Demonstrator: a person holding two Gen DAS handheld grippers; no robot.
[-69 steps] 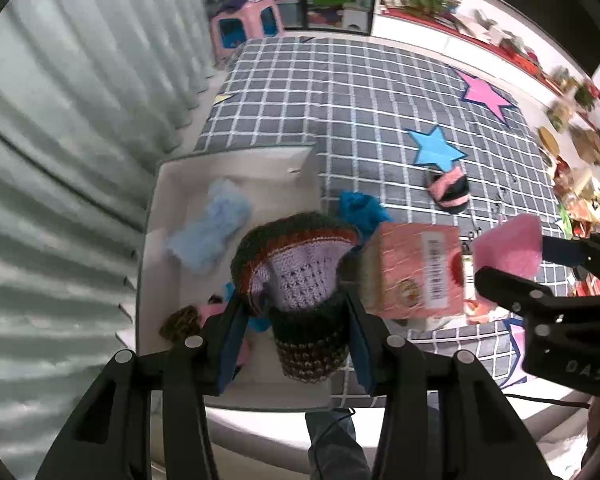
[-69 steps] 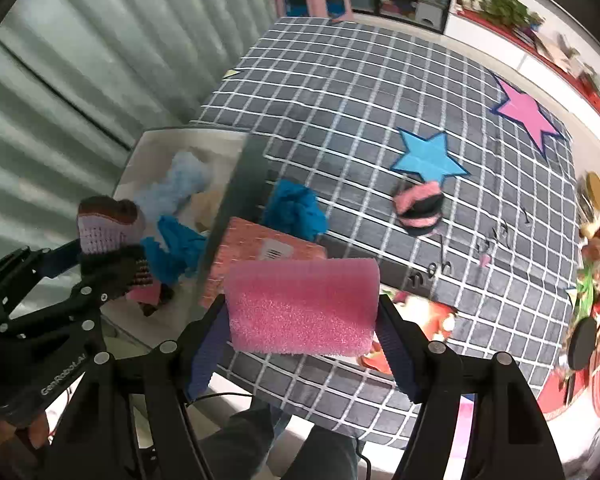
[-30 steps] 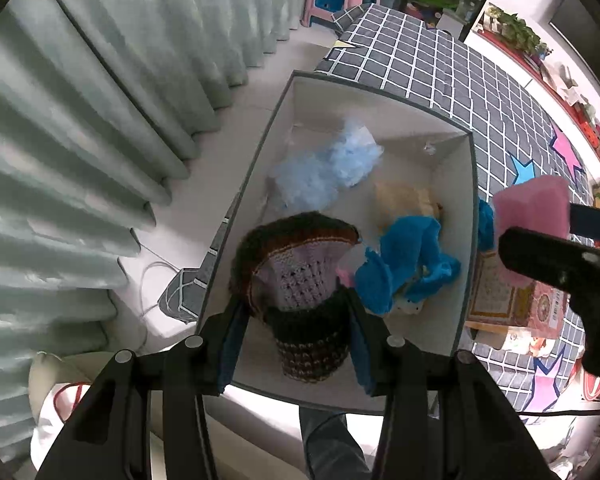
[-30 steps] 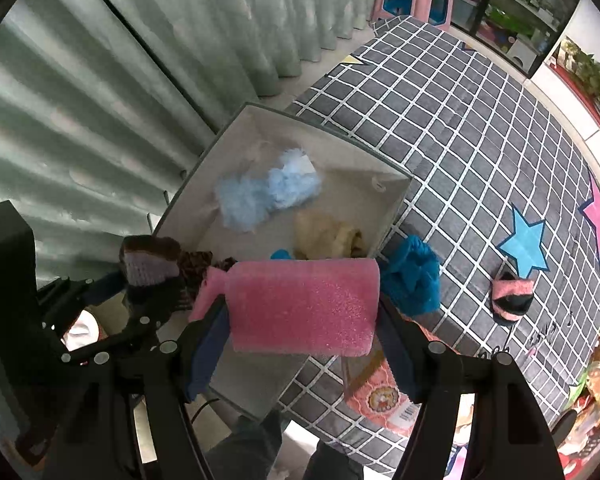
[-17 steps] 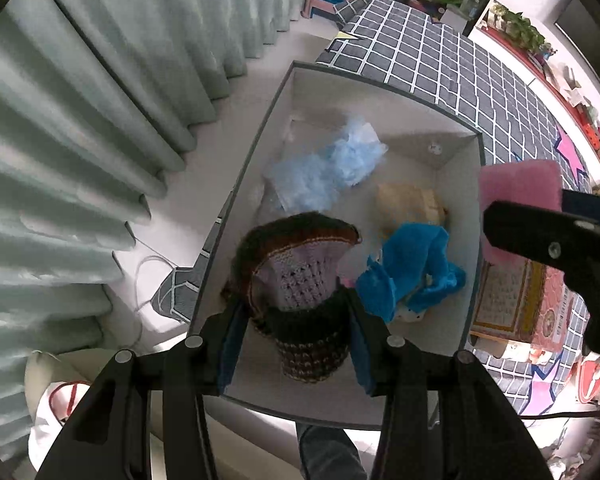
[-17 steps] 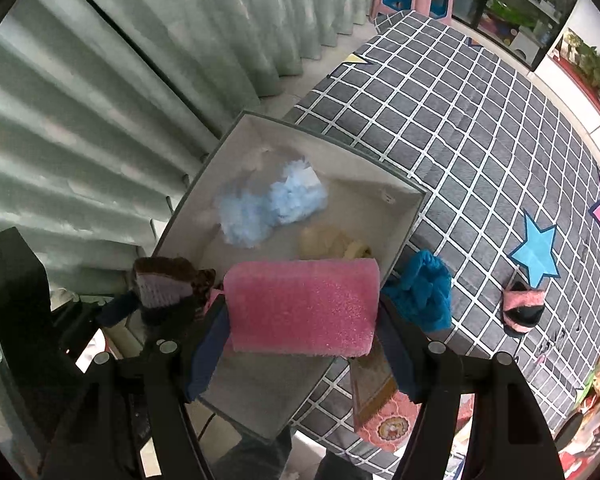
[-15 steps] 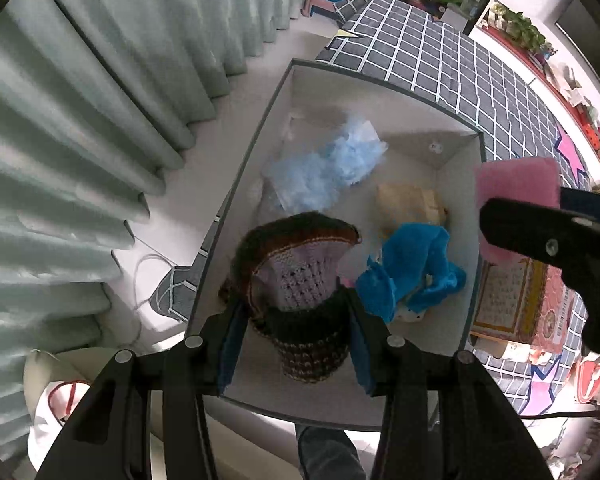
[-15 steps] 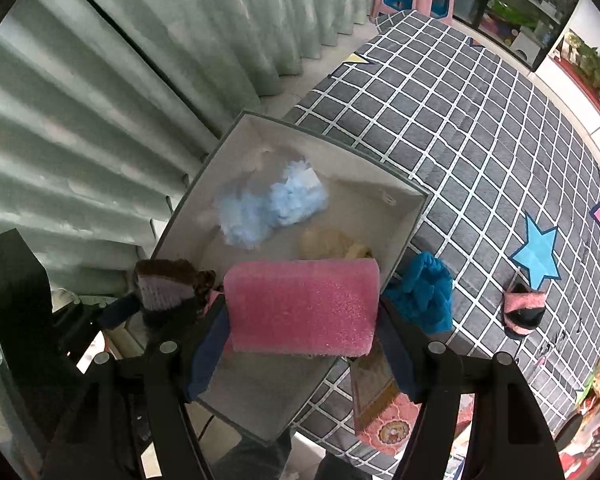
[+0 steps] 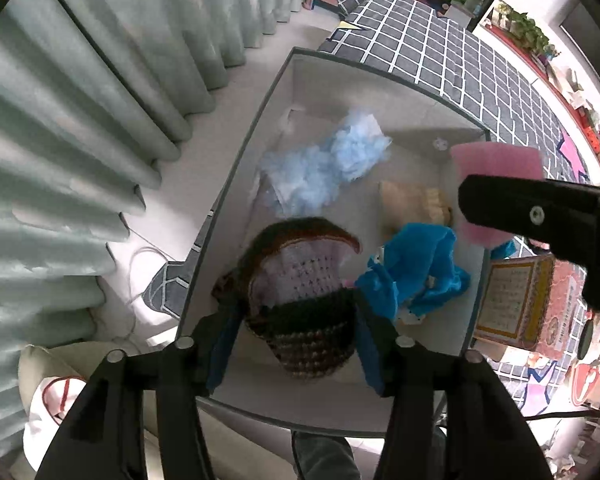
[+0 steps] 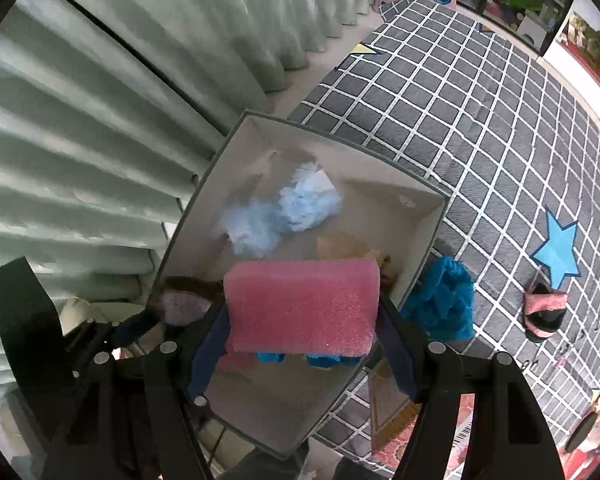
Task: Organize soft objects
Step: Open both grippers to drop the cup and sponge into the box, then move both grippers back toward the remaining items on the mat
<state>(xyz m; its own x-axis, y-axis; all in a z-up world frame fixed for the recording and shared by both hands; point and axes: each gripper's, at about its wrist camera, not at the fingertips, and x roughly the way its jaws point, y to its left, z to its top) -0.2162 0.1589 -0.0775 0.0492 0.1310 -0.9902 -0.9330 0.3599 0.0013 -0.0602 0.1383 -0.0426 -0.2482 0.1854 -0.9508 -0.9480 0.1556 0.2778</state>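
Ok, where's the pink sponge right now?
The pink sponge is clamped in the right gripper, above the white box near its right wall, over the tan item.

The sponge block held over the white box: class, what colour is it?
Pink. The sponge block shows best in the right wrist view, held in the right gripper.

Brown-and-lilac knitted hat at lower centre over the white box, pink foam sponge block held level mid-frame above that box
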